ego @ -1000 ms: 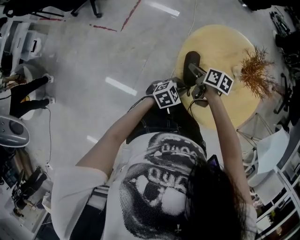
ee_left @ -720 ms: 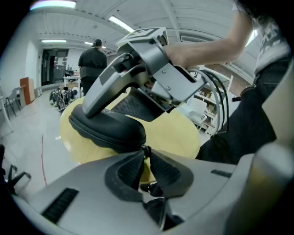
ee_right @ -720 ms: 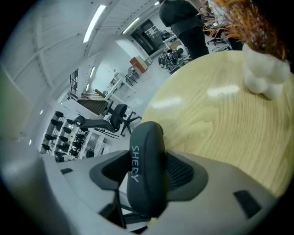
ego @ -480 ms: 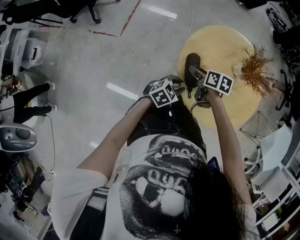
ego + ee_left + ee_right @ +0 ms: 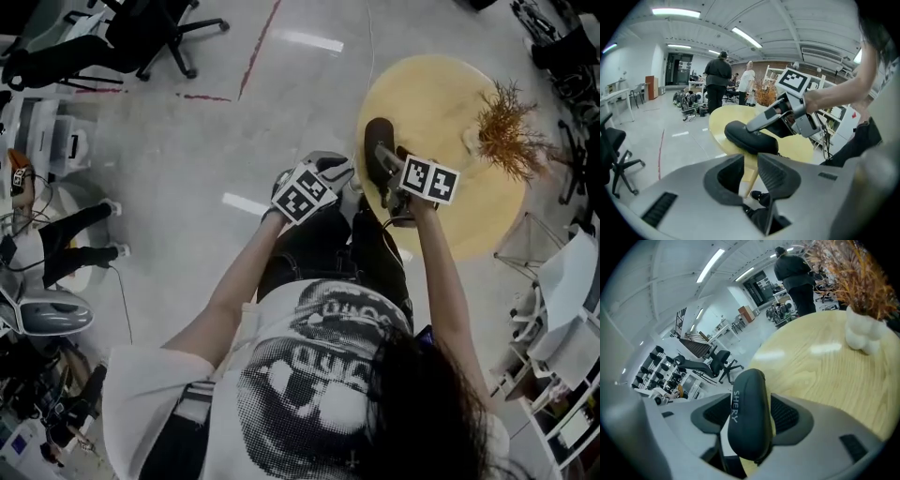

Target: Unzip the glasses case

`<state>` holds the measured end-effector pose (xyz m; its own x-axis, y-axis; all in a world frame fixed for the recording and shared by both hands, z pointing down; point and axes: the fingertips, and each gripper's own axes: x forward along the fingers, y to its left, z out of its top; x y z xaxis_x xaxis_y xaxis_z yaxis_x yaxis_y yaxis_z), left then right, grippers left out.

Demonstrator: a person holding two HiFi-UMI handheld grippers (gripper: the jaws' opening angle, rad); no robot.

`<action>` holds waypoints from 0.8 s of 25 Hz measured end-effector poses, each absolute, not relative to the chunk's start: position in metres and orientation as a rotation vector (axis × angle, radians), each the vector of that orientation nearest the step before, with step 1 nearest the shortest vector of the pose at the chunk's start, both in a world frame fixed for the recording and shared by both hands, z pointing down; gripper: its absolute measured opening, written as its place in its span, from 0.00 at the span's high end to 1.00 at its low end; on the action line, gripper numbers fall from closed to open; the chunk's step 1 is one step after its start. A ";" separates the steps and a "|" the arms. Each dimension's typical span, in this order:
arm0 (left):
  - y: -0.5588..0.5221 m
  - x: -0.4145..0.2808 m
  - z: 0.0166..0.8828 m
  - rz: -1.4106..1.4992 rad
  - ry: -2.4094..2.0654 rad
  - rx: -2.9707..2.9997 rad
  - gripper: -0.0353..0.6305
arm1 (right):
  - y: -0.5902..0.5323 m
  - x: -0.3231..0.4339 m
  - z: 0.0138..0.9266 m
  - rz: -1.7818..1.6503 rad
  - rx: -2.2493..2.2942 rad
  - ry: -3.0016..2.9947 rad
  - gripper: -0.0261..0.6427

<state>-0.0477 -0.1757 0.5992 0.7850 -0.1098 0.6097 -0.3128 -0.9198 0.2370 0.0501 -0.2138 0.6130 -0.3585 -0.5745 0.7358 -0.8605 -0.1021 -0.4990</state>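
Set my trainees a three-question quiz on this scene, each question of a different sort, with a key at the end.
1. True or false: the left gripper has the glasses case between its jaws.
2. Multiple choice: besides the case, what stands on the round wooden table? A, a mug. B, a white vase of dried plant. C, a laptop.
3. Fill the gap: the right gripper is closed on the ____.

Key
1. False: its jaws stand slightly apart with nothing between them, off the table's edge.
2. B.
3. Glasses case.
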 end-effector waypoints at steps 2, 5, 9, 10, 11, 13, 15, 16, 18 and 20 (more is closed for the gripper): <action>-0.174 -0.046 0.588 0.850 -0.303 2.657 0.81 | -0.212 0.052 0.605 1.415 1.617 -1.903 0.56; -0.169 -0.043 0.578 0.824 -0.258 2.667 0.81 | -0.205 0.056 0.593 1.380 1.686 -1.924 0.56; -0.163 -0.038 0.568 0.805 -0.193 2.686 0.81 | -0.187 0.059 0.575 1.317 1.759 -1.984 0.58; -0.161 -0.035 0.564 0.798 -0.167 2.696 0.81 | -0.180 0.060 0.570 1.304 1.781 -2.005 0.58; -0.158 -0.031 0.561 0.790 -0.139 2.703 0.81 | -0.173 0.061 0.565 1.291 1.801 -2.025 0.60; -0.150 -0.024 0.553 0.774 -0.082 2.703 0.81 | -0.157 0.064 0.557 1.263 1.831 -2.053 0.63; -0.141 -0.018 0.545 0.743 -0.035 2.694 0.81 | -0.141 0.067 0.550 1.229 1.856 -2.059 0.64; -0.137 -0.015 0.542 0.726 -0.017 2.689 0.81 | -0.134 0.068 0.547 1.207 1.865 -2.056 0.65; -0.130 -0.010 0.537 0.705 0.012 2.680 0.81 | -0.121 0.070 0.541 1.157 1.874 -2.048 0.66; -0.122 -0.004 0.534 0.699 0.042 2.677 0.81 | -0.109 0.071 0.534 1.109 1.880 -2.038 0.67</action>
<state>-0.0041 -0.1221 0.5342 0.8763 0.1206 0.4665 -0.0641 -0.9303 0.3611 0.0706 -0.1085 0.5343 -0.2001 -0.7965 0.5705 -0.9117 -0.0618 -0.4061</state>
